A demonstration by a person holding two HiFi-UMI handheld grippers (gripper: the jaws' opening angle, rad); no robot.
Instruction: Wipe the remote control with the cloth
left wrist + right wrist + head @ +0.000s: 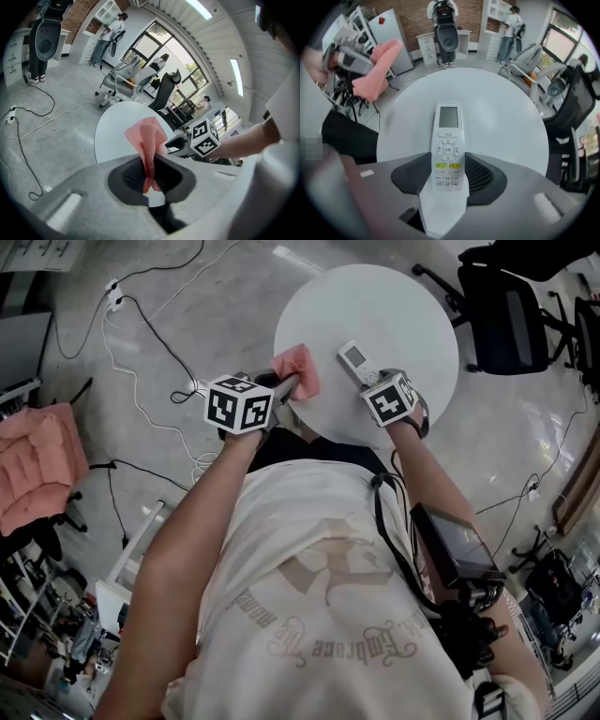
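The slim white plastic remote control (448,140) lies on the round white table (403,315), long axis running straight away from the right gripper (449,174), whose jaws clasp its button end, while the left gripper (151,174), clenched on the pink waffle-weave cloth (149,140), hovers left of its screen end, apart.

I wear a cream short-sleeved T-shirt (328,596) with faded brown print (lettering, I think) and a black strap (398,554). My left gripper (151,168) and right gripper (449,168) are grey with black ribbed pads, and each bears a black-and-white marker cube (240,405).
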